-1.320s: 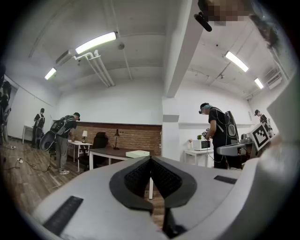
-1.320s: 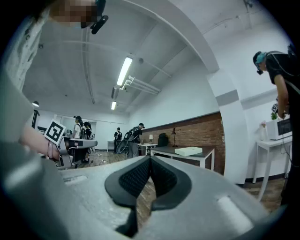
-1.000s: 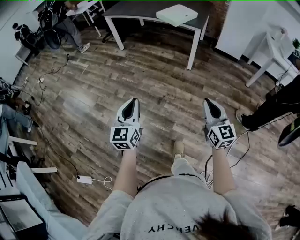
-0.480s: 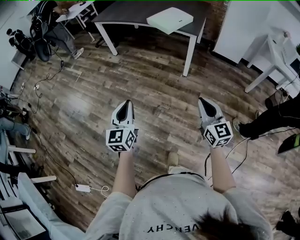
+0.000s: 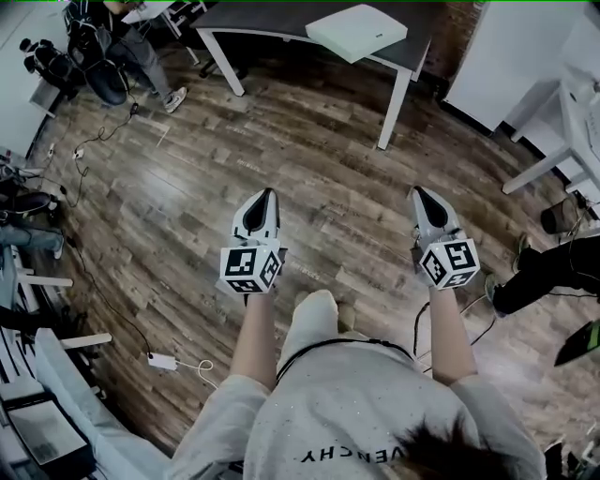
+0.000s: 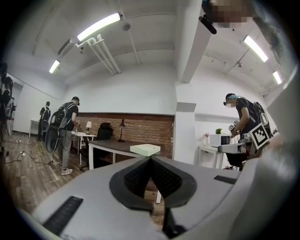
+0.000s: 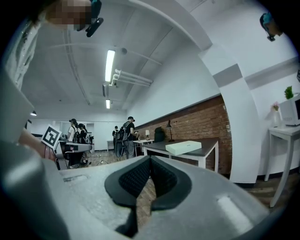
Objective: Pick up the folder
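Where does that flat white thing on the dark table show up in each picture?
Head view: folder at the top edge, slightly right of centre.
Left gripper view: folder near the centre.
Right gripper view: folder slightly right of centre.
Shared landmark: the dark table it lies on.

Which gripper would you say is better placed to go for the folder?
Left, marginally: the folder sits dead ahead of the left gripper, but off-centre for the right gripper; both shut.
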Action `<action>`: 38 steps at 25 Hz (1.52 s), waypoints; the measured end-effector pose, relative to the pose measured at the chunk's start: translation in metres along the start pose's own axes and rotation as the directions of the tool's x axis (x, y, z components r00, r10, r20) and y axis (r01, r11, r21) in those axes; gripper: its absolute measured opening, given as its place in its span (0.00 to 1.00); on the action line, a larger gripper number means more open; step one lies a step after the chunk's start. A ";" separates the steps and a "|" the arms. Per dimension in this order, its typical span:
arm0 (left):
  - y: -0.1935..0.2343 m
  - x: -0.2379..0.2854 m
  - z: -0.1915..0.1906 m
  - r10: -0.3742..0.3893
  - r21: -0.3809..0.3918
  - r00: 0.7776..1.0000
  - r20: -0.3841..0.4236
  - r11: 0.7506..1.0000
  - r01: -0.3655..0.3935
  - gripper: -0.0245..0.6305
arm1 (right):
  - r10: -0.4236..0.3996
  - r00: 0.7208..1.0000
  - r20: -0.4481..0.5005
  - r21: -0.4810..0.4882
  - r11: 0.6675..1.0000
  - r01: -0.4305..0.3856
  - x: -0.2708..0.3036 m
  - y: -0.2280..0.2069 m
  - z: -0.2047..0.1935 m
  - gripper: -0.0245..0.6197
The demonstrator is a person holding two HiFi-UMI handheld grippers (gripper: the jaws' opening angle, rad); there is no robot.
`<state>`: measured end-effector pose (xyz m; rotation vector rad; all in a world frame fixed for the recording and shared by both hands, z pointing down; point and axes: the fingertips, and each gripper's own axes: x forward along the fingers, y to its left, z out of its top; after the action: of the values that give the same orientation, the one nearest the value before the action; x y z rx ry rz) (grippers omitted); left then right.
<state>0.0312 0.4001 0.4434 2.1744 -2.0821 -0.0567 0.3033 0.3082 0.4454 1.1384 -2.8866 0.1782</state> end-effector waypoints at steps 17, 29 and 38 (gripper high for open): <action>0.064 0.167 0.008 -0.039 -0.040 0.999 0.007 0.998 0.039 0.03 | -0.073 0.997 -0.029 0.023 0.997 0.074 0.133 -0.091 0.011 0.03; 0.134 0.278 0.020 -0.063 -0.041 0.998 -0.020 0.997 0.062 0.03 | -0.097 0.994 -0.059 0.071 0.992 0.101 0.256 -0.124 0.012 0.03; 0.175 0.343 0.021 -0.099 -0.041 0.995 -0.028 0.994 0.098 0.03 | -0.101 0.992 -0.071 0.101 0.989 0.108 0.333 -0.137 0.005 0.03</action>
<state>-0.1285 0.0496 0.4651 2.2396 -1.9402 -0.0733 0.1537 -0.0176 0.4772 1.2721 -2.7819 0.3606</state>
